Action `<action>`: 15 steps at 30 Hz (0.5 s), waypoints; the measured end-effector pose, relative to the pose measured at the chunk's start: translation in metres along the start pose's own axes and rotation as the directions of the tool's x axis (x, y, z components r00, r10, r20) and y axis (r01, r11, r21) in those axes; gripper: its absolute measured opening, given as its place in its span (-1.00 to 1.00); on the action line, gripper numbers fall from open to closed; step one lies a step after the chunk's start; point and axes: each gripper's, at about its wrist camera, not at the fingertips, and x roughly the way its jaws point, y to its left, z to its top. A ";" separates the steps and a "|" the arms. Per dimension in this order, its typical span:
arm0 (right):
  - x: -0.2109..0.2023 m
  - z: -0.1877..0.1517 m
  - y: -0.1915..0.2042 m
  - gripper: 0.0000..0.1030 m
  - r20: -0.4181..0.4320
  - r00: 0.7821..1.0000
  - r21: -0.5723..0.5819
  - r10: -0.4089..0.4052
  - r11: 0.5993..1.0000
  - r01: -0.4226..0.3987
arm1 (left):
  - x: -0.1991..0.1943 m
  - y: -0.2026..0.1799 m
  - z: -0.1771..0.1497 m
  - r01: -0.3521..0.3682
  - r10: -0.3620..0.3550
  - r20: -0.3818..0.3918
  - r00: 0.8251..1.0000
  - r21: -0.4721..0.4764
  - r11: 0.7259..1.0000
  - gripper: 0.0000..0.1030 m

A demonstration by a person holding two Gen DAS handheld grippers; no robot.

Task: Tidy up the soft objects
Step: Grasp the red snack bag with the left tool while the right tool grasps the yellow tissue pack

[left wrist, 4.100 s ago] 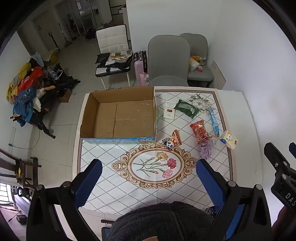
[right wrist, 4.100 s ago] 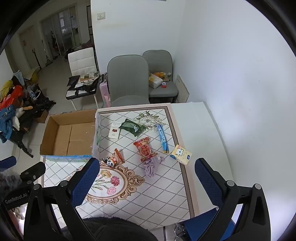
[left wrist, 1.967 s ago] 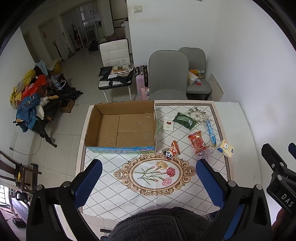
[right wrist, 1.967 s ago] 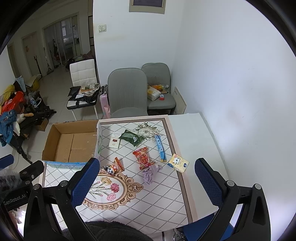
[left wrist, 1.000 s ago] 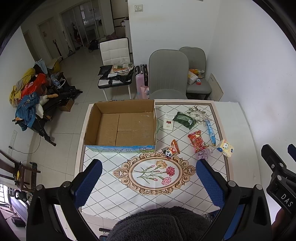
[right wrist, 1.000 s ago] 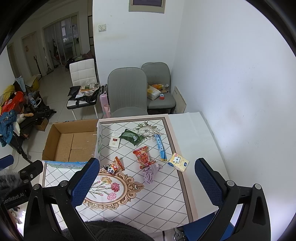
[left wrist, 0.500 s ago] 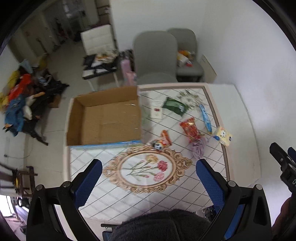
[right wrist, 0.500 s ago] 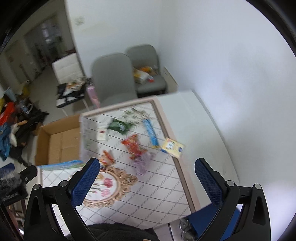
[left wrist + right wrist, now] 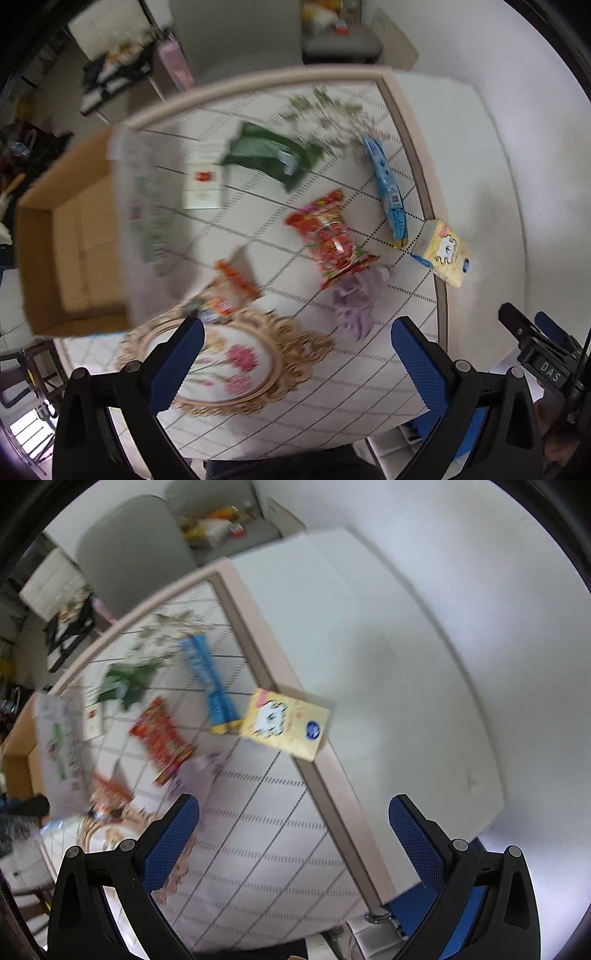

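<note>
Both views are blurred by motion. On the patterned tablecloth (image 9: pixel 354 373) lie a purple cloth (image 9: pixel 352 299), a red snack bag (image 9: pixel 330 238), a green packet (image 9: pixel 271 153), a blue packet (image 9: pixel 388 190), a yellow tissue pack (image 9: pixel 443 253) and a small orange packet (image 9: pixel 229 286). My left gripper (image 9: pixel 297 354) is open and empty above the near side of the cloth. My right gripper (image 9: pixel 293 830) is open and empty, above the table short of the tissue pack (image 9: pixel 286 723). The purple cloth (image 9: pixel 195 771) lies left of it.
An open cardboard box (image 9: pixel 62 240) stands at the table's left side. A white card (image 9: pixel 203 184) lies by the green packet. Grey chairs (image 9: pixel 133 550) stand behind the table, one with clutter on its seat. A white wall is on the right.
Both grippers have dropped toward the table and swung right; the objects now look much larger. Both stayed open and empty.
</note>
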 end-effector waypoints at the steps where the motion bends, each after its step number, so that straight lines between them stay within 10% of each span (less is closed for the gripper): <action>1: 0.017 0.012 -0.004 1.00 -0.033 0.999 0.021 0.024 1.000 -0.023 | 0.013 -0.005 0.009 0.002 -0.002 -0.026 1.000 -0.005 1.000 1.00; 15: 0.168 0.063 -0.006 1.00 -0.278 0.950 0.223 0.144 0.971 -0.082 | 0.152 -0.016 0.075 -0.012 -0.018 -0.296 0.955 -0.099 0.995 1.00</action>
